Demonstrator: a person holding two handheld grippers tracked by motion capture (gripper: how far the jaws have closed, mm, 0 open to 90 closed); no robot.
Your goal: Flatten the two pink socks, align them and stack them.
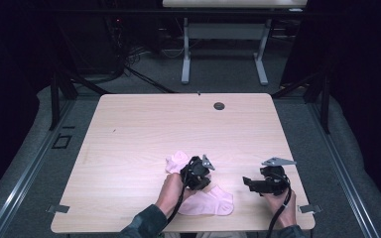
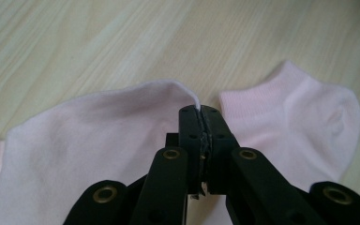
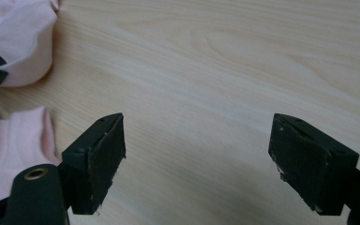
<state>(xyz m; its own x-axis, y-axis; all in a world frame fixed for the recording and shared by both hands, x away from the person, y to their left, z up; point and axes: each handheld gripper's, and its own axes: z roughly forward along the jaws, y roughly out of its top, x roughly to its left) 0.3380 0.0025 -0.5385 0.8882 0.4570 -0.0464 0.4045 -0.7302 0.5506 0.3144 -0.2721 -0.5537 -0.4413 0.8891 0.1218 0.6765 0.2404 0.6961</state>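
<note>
Two pale pink ankle socks lie on the wooden table (image 1: pixel 139 129). One sock (image 1: pixel 177 161) is bunched up just left of my left gripper (image 1: pixel 197 179), the other sock (image 1: pixel 212 202) lies flat near the front edge. In the left gripper view my left gripper (image 2: pixel 200 112) is shut on the raised edge of a pink sock (image 2: pixel 89 136), and the second sock (image 2: pixel 304 117) lies beyond with its ribbed cuff toward the jaws. My right gripper (image 1: pixel 250 183) hovers to the right of the socks. Its jaws (image 3: pixel 197 164) are open with only bare wood between them.
A small dark round grommet (image 1: pixel 219 105) sits near the table's far edge. Beyond the table stands a white desk frame (image 1: pixel 223 49) on grey carpet. Black posts and rails flank the table on both sides.
</note>
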